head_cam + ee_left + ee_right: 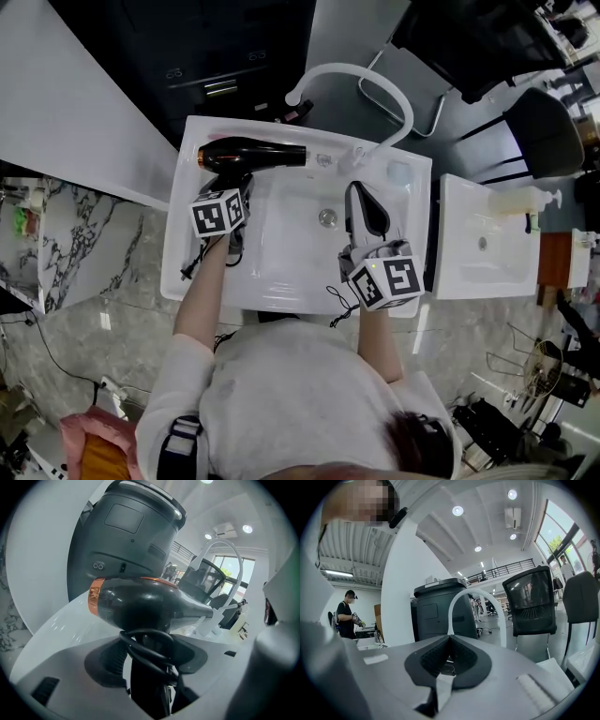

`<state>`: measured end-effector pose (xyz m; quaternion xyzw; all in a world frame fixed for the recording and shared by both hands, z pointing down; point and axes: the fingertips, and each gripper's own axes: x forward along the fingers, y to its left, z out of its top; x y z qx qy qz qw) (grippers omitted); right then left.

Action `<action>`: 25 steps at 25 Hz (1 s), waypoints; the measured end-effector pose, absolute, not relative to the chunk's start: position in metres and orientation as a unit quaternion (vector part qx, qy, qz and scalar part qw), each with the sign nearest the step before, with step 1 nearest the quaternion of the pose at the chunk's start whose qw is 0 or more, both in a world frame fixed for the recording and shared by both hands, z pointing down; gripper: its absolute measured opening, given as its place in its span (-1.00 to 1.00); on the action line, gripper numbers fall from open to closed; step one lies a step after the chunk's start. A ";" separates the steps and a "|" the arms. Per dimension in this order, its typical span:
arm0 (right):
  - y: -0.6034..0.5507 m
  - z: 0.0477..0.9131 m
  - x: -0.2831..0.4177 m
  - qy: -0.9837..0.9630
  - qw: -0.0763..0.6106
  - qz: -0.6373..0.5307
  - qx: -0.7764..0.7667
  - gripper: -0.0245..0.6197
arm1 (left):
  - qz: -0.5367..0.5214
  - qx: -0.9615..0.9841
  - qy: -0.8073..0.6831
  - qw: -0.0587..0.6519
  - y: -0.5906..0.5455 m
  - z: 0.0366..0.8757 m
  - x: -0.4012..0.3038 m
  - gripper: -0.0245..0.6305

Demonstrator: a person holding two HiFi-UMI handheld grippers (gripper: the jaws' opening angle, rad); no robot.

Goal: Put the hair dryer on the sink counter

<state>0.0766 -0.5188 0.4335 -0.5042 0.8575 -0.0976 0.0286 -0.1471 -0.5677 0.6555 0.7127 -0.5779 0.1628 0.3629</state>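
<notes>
Looking down from the head camera, a person in a white top stood at a white salon wash basin (291, 272) with a drain (327, 217) in the middle, holding one tool in each hand. A black hair dryer (251, 155) lay level along the rear left corner of the desk (178, 253) around the basin, with its nozzle pointing right and its handle pointing back toward the person. Whether it rested on the desk or hung just above it could not be told.

The left tool (236, 192) gripped the dryer by the handle. In the left gripper view the hair dryer (140, 606) filled the centre, with an orange ring (95, 597) at its rear end. The left tool (152, 660) had its jaws set wide around the thick handle and a loop of black cord (145, 646) (the cord was caught in the grip too). A dark grey cabinet (131, 531) rose behind.

The right tool (364, 202) hovered over the right half of the basin. In its own view the right tool (449, 641) was closed and empty, its pads meeting at the tips.

A white curved hose (375, 80) arched over the back of the basin. To the right stood a second white basin (487, 281), and beyond it a black chair (544, 131).
</notes>
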 end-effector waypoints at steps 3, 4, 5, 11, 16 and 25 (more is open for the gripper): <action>-0.520 0.435 0.079 0.857 0.027 -0.100 -0.505 -0.89 | 0.175 0.706 -0.584 0.361 -0.571 0.661 -0.149 -0.09; -0.520 0.436 0.079 0.857 0.026 -0.100 -0.505 -0.89 | 0.178 0.704 -0.585 0.361 -0.572 0.664 -0.149 -0.09; -0.521 0.436 0.080 0.857 0.025 -0.101 -0.505 -0.89 | 0.178 0.704 -0.585 0.362 -0.573 0.667 -0.149 -0.09; -0.524 0.441 0.083 0.855 0.022 -0.104 -0.508 -0.89 | 0.189 0.697 -0.588 0.364 -0.577 0.675 -0.152 -0.09; -0.525 0.443 0.083 0.855 0.019 -0.105 -0.507 -0.89 | 0.197 0.693 -0.590 0.365 -0.580 0.683 -0.155 -0.09; -0.529 0.446 0.084 0.856 0.019 -0.107 -0.505 -0.89 | 0.224 0.696 -0.588 0.345 -0.583 0.685 -0.152 -0.09</action>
